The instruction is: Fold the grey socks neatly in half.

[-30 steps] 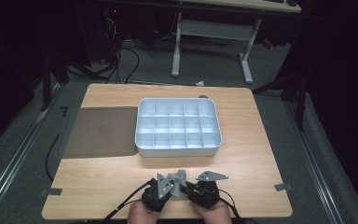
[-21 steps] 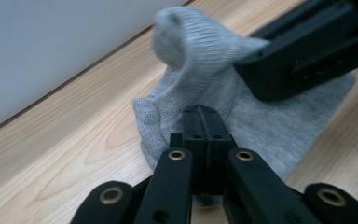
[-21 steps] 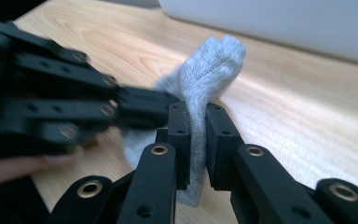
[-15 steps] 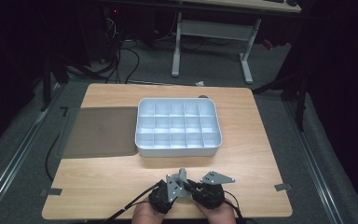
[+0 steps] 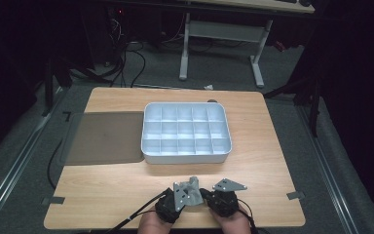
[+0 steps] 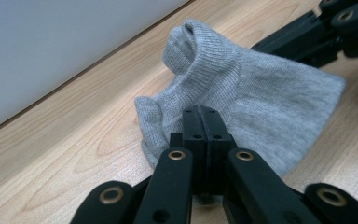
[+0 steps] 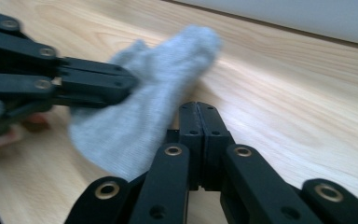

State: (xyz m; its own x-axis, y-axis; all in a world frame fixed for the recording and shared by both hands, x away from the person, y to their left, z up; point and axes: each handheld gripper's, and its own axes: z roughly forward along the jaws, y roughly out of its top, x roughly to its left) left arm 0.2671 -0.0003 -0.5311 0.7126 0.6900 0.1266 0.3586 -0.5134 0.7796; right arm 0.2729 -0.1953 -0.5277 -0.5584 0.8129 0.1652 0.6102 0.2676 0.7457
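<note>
Left gripper (image 6: 200, 114): jaws together, clamped on one edge of a grey knitted sock (image 6: 242, 98). In the left gripper view the sock lies crumpled on the wooden bench (image 6: 51, 149), its ribbed cuff turned up toward the white wall of the tray.

Right gripper (image 7: 199, 112): jaws together. The sock's near edge passes under them, and they appear to pinch it; the contact point itself is hidden behind the jaws. In the right gripper view the sock (image 7: 140, 107) stretches from these jaws toward the left gripper, whose black linkage grips its far side.

High view: both grippers sit side by side at the near edge of the bench (image 5: 102, 190), left gripper (image 5: 173, 204) and right gripper (image 5: 224, 200), each held in a hand. The sock lies between them, mostly covered by the grey plates on top of the grippers.

Container: a white compartment tray (image 5: 186, 132) stands at the centre of the bench, well apart from the grippers. It is divided into a grid of small cells, three rows deep. No contents can be made out in any cell.

A dark mat (image 5: 104, 139) lies flat on the bench, just beside the tray's left wall.
</note>
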